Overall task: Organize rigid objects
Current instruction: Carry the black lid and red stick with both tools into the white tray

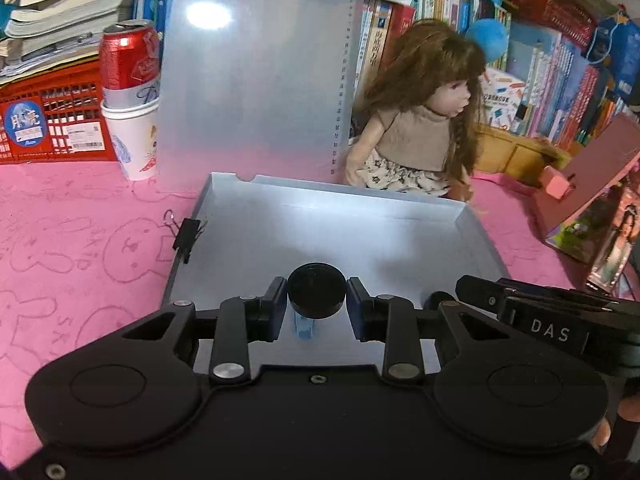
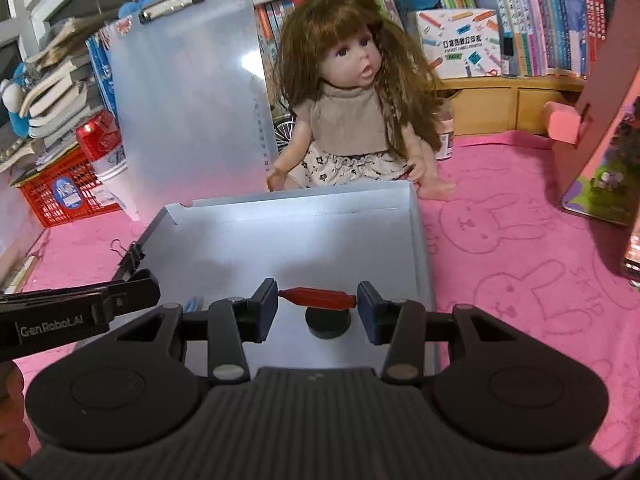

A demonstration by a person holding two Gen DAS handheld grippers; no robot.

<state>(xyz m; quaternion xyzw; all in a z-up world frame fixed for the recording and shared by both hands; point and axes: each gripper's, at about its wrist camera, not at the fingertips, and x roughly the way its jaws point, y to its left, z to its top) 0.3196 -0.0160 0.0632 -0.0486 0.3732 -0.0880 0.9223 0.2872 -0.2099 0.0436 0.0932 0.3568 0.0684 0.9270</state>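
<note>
Doll (image 2: 344,108) behind tray (image 2: 416,240) — clip (image 1: 186,234) on tray's left wall — cup (image 1: 134,140) far left.

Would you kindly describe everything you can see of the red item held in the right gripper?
The red item is a small, slim, smooth piece, plastic by its look, tapering to a narrow tip at its left end. It lies level, spanning end to end between the jaws of the right gripper, which are shut on it. It hangs above the open white box, over a black disc on the box floor.
</note>
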